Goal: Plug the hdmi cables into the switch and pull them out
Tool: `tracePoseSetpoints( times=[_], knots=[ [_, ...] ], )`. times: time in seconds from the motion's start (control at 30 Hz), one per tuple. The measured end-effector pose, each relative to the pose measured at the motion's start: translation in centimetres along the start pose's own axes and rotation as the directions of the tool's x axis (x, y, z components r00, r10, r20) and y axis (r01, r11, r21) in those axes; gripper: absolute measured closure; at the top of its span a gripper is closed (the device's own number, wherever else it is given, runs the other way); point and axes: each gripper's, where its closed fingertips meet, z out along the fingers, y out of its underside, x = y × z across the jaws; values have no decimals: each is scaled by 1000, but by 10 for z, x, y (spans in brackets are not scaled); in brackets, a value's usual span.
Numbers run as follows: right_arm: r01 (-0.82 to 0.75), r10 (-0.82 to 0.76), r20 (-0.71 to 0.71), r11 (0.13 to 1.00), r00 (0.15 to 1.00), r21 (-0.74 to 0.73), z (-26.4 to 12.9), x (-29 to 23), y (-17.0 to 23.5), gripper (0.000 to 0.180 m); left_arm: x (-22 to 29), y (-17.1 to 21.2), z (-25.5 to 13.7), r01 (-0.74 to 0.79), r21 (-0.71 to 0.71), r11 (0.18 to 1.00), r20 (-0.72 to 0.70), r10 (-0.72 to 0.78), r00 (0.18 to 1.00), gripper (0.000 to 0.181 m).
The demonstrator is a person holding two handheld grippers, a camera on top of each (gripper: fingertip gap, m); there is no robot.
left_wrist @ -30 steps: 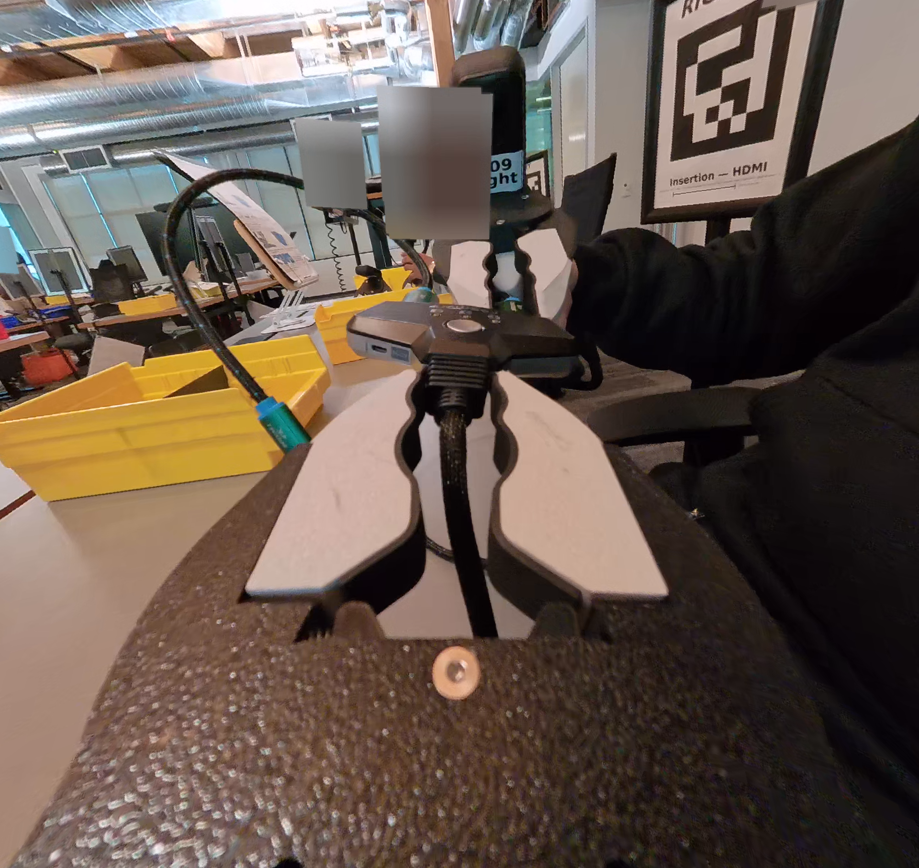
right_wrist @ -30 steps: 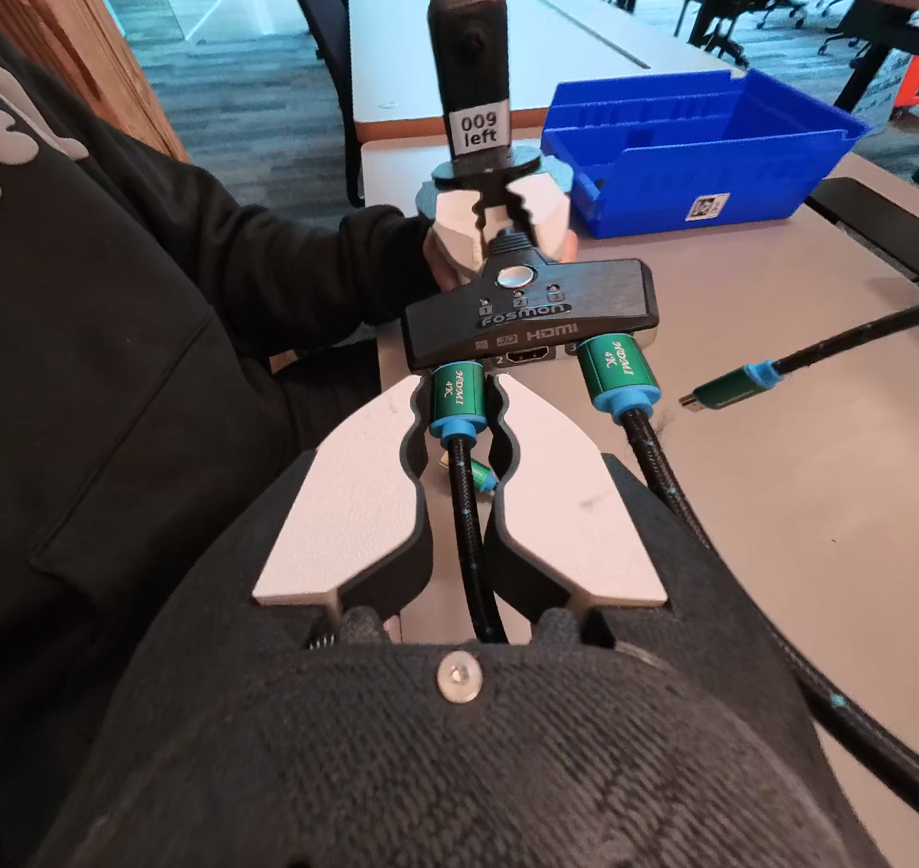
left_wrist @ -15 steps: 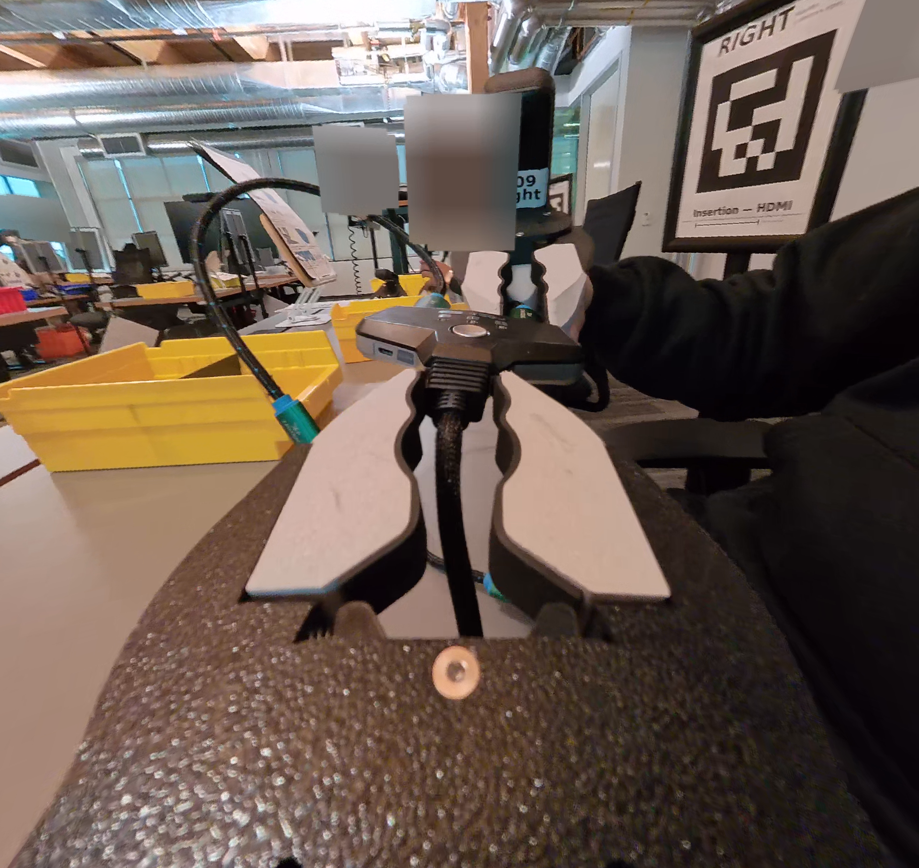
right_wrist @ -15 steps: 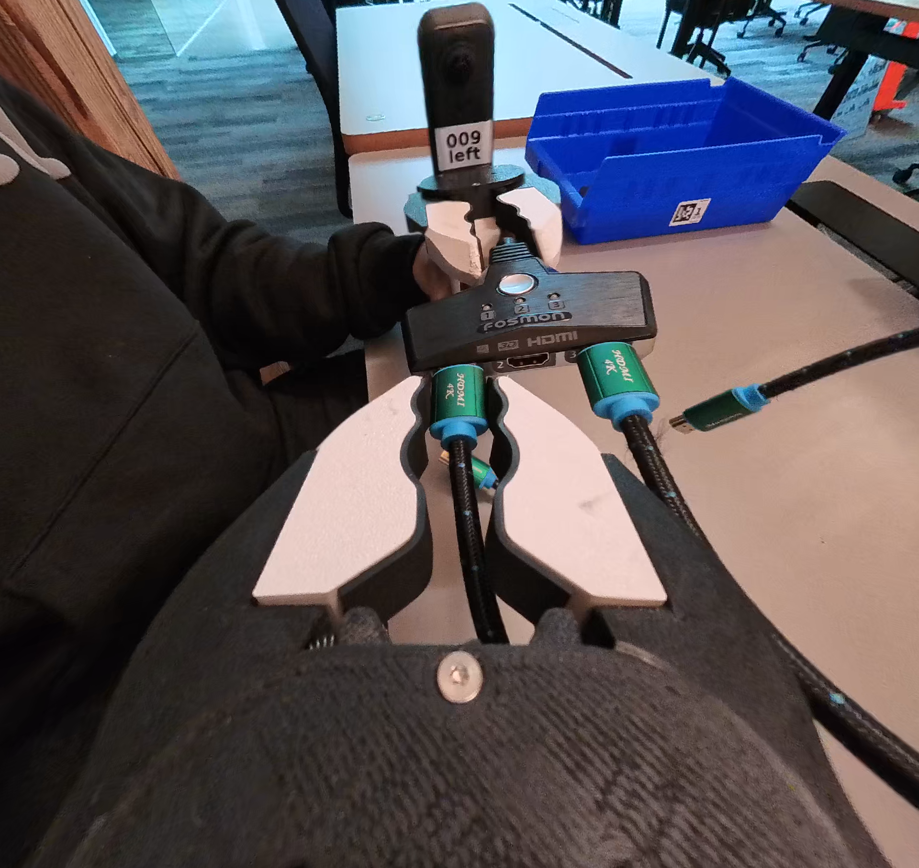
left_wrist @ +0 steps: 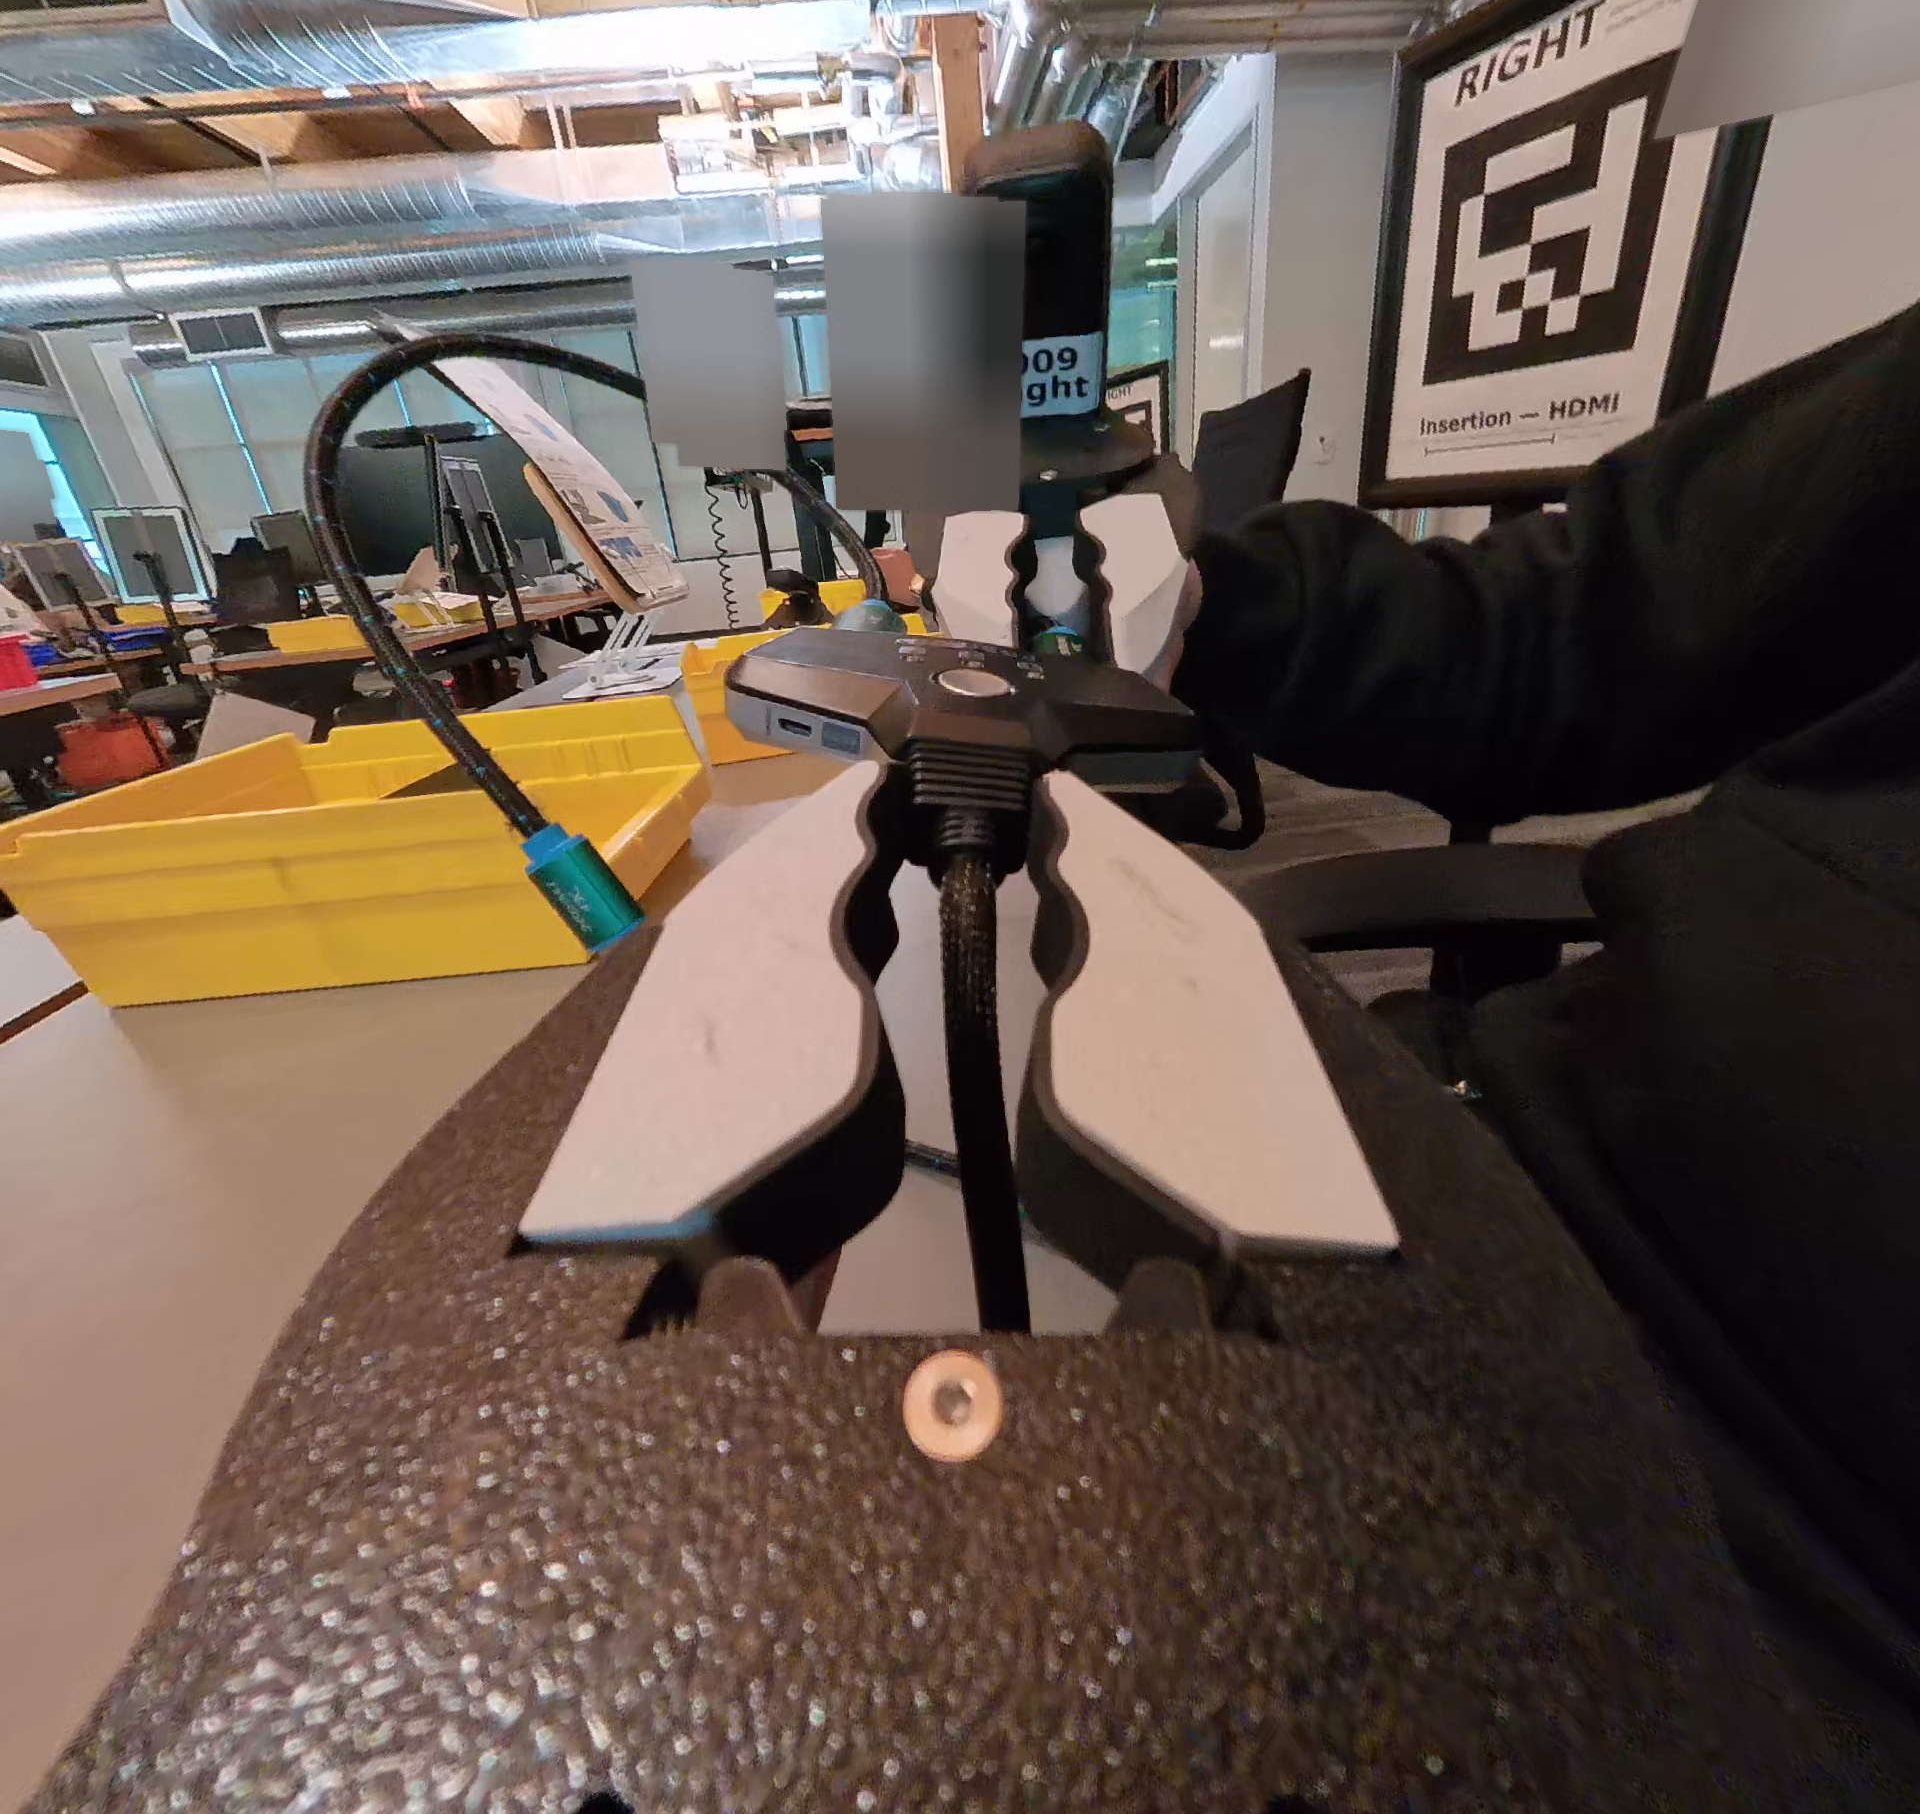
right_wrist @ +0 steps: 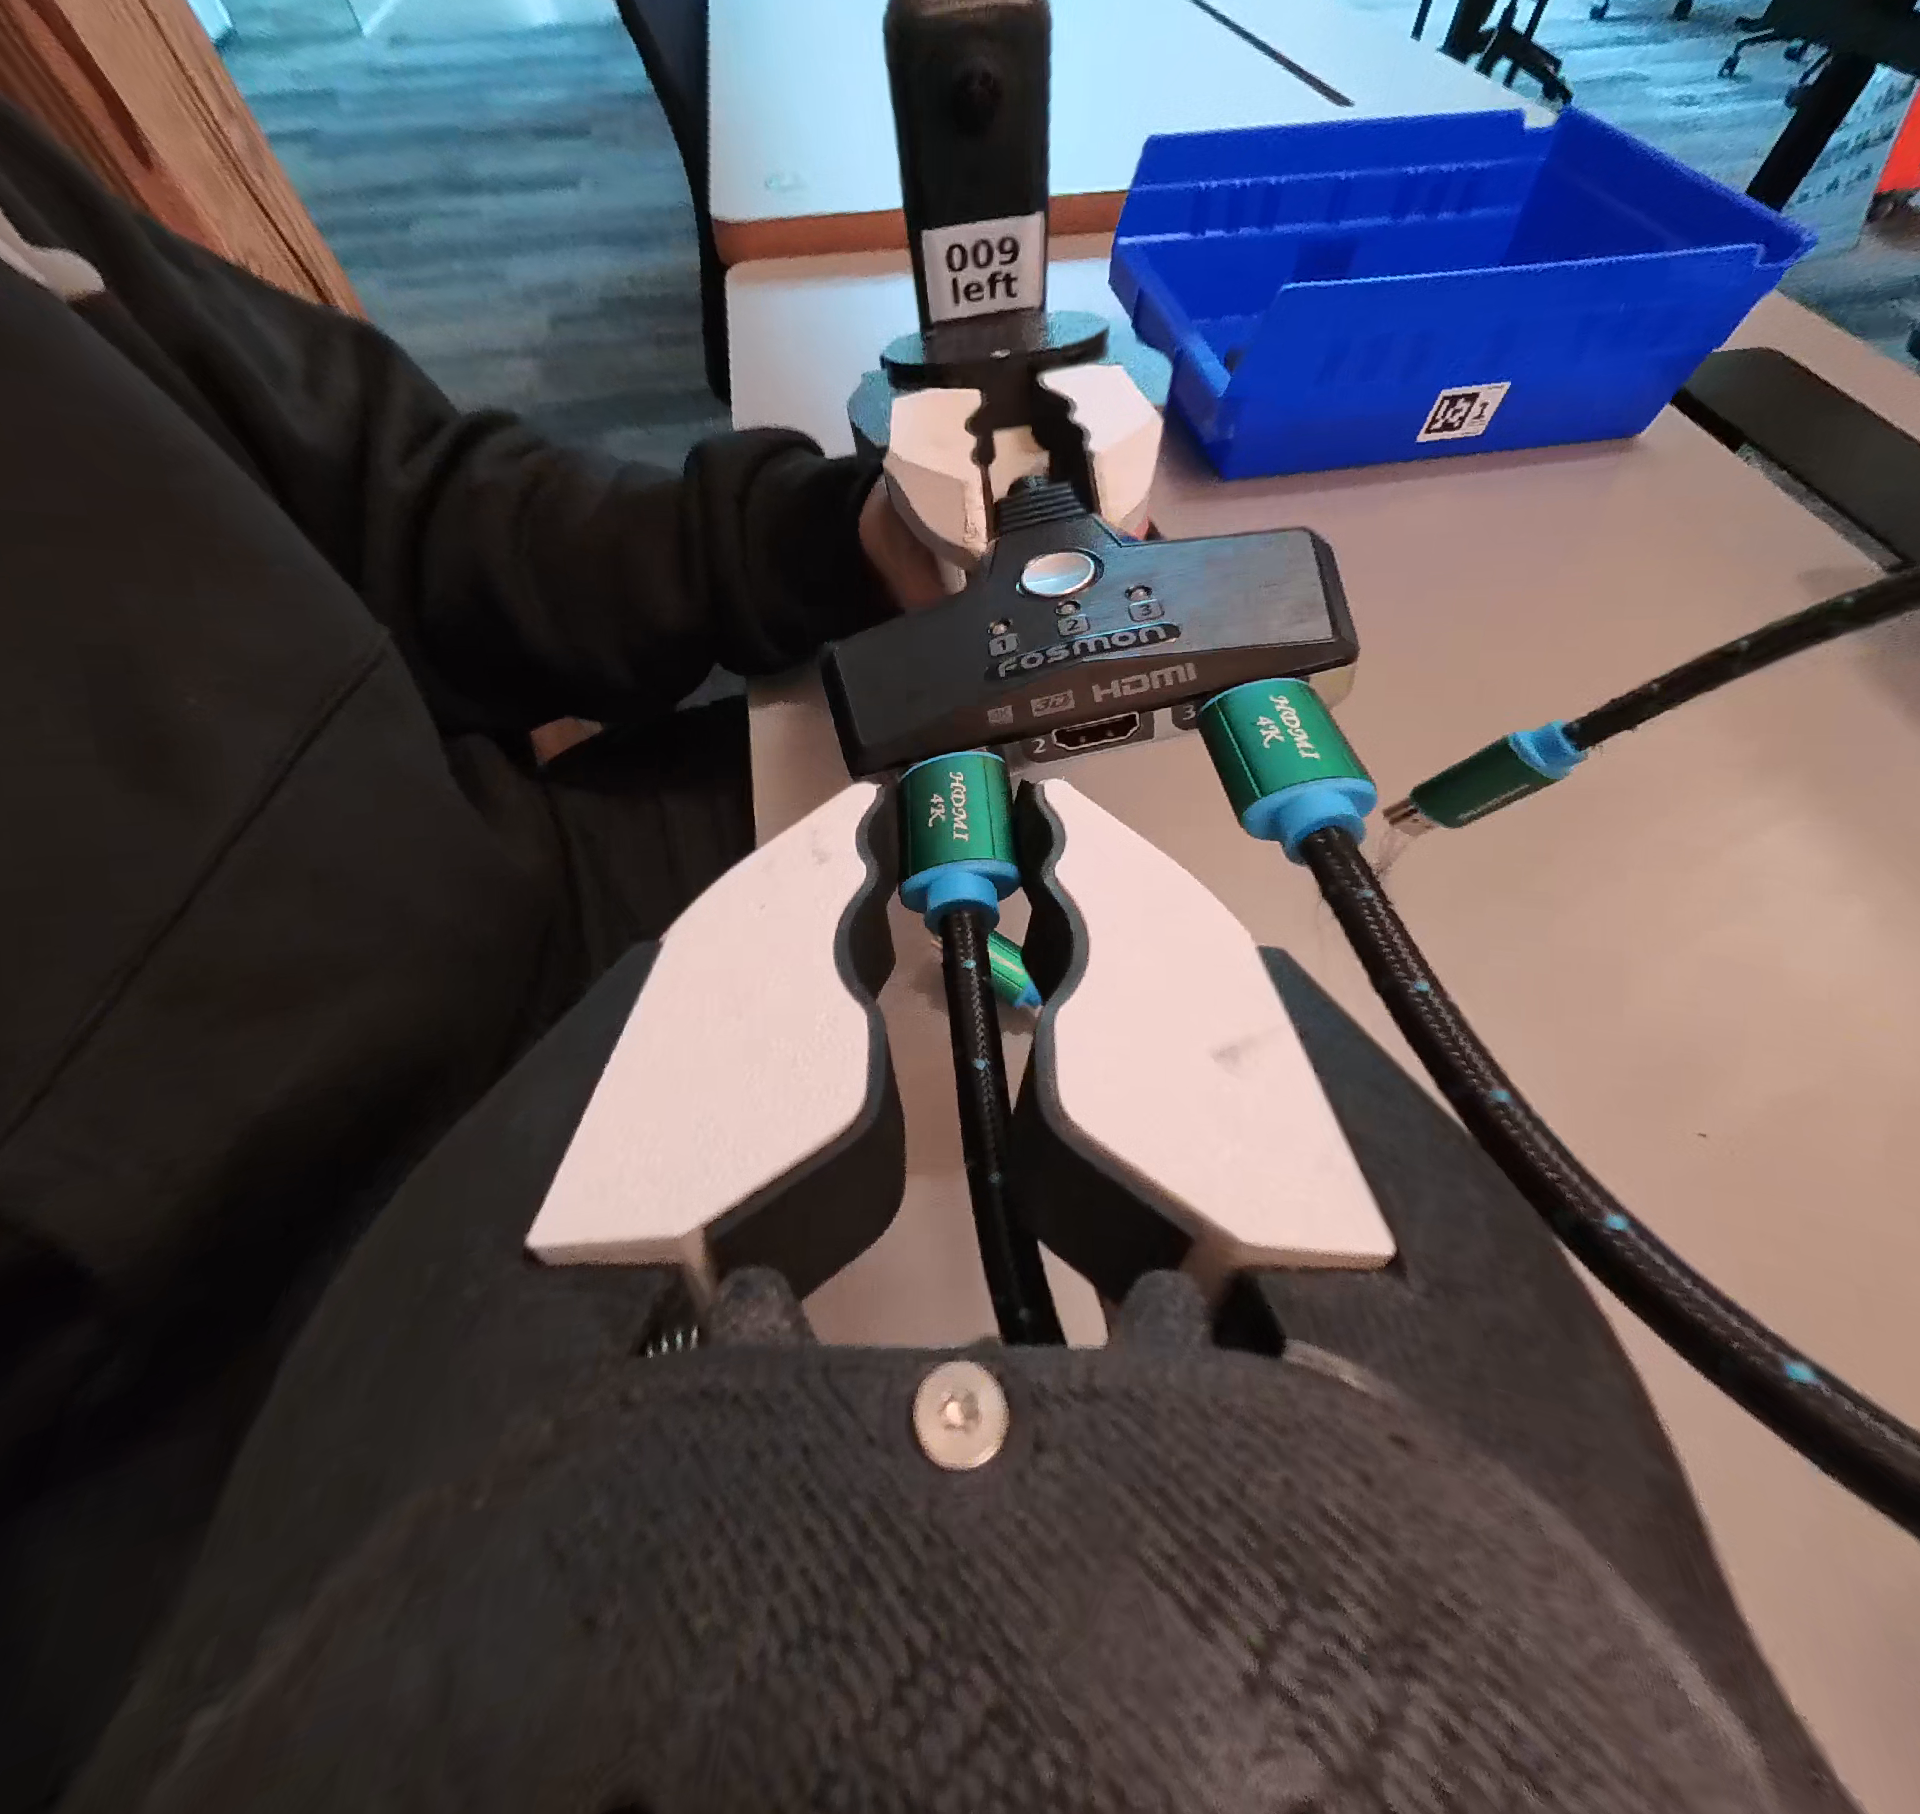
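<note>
Left gripper (left_wrist: 961,808) clamps the switch's (right_wrist: 1091,637) ribbed cable collar; right gripper (right_wrist: 956,834) grips a green plug (right_wrist: 954,834) seated in the switch, held above the table (right_wrist: 1558,933).

Left gripper (left_wrist: 961,798) with two flat white fingers (left_wrist: 748,1016) edged in black, bumpy black body, one round silver screw (left_wrist: 952,1403), right gripper (right_wrist: 956,834) the same, black stick camera (right_wrist: 971,133) with white sticker, long black sleeve (right_wrist: 499,528)
</note>
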Motion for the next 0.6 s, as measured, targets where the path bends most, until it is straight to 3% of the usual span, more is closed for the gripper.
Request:
tracePoseSetpoints(
  times=[0.07, 0.1, 0.13, 0.17, 0.2, 0.37, 0.6],
  knots=[
    [-22, 23, 36, 999, 999, -25, -7, -4, 2, 157, 4, -2, 2, -15, -7, 1000, -16, 14, 1000, 157],
    [-13, 13, -15, 999, 1000, -35, -21, 4, 5, 156, 2, -11, -8, 2, 49, 999, -29, -1, 1000, 157],
    [-33, 34, -95, 999, 995, 15, -49, 18, 2, 157, -6, -25, -27, 29, 128, 991, -6, -28, 1000, 157],
    [-71, 91, -119, 984, 989, 160, -81, 25, -15, 157, -19, -32, -43, 21, 154, 988, 68, -32, 997, 158],
    [-54, 85, -120, 970, 989, 238, -101, 23, -30, 157, -30, -31, -48, -2, 123, 992, 140, -16, 990, 158],
    [174, -152, -249, 982, 957, 70, -113, 29, -49, 157, -27, -23, -23, -9, 98, 995, 132, -5, 991, 158],
    [247, -204, -468, 968, 860, 32, -166, 126, -70, 157, -27, -24, -31, 1, 110, 994, 133, -15, 991, 158]
  ],
)
